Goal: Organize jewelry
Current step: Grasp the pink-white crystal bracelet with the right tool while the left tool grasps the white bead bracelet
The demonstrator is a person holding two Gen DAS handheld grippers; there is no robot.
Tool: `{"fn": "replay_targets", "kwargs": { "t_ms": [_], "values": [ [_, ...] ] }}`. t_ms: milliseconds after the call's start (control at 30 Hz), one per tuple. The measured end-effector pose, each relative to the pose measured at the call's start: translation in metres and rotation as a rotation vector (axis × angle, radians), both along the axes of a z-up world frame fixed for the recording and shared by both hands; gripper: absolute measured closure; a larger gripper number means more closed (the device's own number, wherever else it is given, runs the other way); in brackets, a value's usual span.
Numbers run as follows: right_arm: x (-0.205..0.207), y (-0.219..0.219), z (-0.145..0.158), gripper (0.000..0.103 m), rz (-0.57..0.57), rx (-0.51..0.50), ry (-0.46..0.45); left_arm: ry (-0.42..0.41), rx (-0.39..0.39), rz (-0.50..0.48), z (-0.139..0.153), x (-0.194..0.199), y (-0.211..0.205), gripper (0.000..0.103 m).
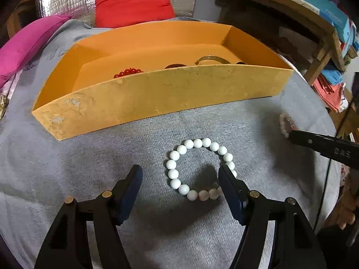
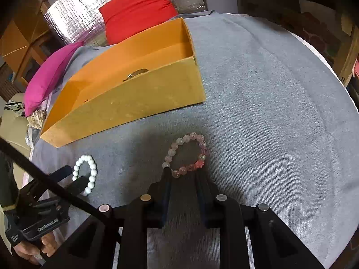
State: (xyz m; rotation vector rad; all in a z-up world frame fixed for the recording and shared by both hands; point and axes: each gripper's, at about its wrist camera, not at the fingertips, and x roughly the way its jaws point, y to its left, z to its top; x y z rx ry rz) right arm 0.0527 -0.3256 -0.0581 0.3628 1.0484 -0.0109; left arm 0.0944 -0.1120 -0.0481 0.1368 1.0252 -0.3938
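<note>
A white bead bracelet [image 1: 173, 173] lies flat on the grey cloth [image 1: 67, 168]. My left gripper [image 1: 180, 172] stands open over it, one finger outside its left side and the other covering its right side. In the right wrist view the same bracelet [image 2: 92, 172] shows at the left gripper [image 2: 73, 176]. A pink and clear bead bracelet [image 2: 171, 152] lies ahead of my right gripper [image 2: 183, 174], whose jaws stand slightly apart around its nearest beads. The orange box [image 1: 157, 98] behind holds a red bead bracelet [image 1: 128, 72] and a metal bangle [image 1: 212, 58].
A red cushion [image 1: 132, 2] and a magenta cushion [image 1: 27, 44] lie behind the box against silver foil [image 2: 71, 15]. Wooden shelves [image 1: 314, 29] with boxes stand at the right. A hand [image 2: 29, 248] holds the left gripper's handle.
</note>
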Motion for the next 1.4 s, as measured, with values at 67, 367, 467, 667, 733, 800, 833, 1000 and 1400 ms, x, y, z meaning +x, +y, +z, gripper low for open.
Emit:
{"fn": "replay_targets", "kwargs": {
  "t_ms": [67, 367, 467, 667, 733, 800, 833, 1000, 1400],
  "values": [
    [0.002, -0.001, -0.002, 0.078, -0.003, 0.007, 0.004, -0.012, -0.007, -0.017, 0.003, -0.004, 0.0, 0.032],
    [0.003, -0.009, -0.006, 0.078, 0.005, 0.031, -0.003, -0.01, 0.016, -0.072, -0.002, -0.013, -0.019, 0.032],
    [0.002, -0.009, -0.006, 0.078, 0.008, 0.034, -0.008, -0.002, 0.031, -0.064, -0.007, -0.013, -0.026, 0.032],
    [-0.001, -0.01, -0.007, 0.077, 0.009, 0.046, -0.013, -0.014, 0.006, -0.041, -0.008, -0.011, -0.024, 0.032],
    [0.0, -0.011, -0.007, 0.077, 0.01, 0.05, -0.014, -0.014, -0.018, -0.032, -0.007, -0.01, -0.02, 0.032],
    [0.0, -0.01, -0.007, 0.077, 0.01, 0.05, -0.014, -0.025, -0.023, -0.031, -0.006, -0.011, -0.019, 0.038],
    [0.0, -0.01, -0.007, 0.077, 0.01, 0.05, -0.014, -0.028, -0.022, -0.034, -0.005, -0.012, -0.016, 0.045],
    [0.001, -0.011, -0.005, 0.077, 0.008, 0.064, -0.01, -0.047, -0.014, -0.044, -0.003, -0.013, -0.013, 0.071],
    [-0.007, -0.019, 0.0, 0.051, -0.039, 0.093, -0.055, -0.054, -0.023, -0.042, -0.001, -0.01, -0.009, 0.093]
  ]
}}
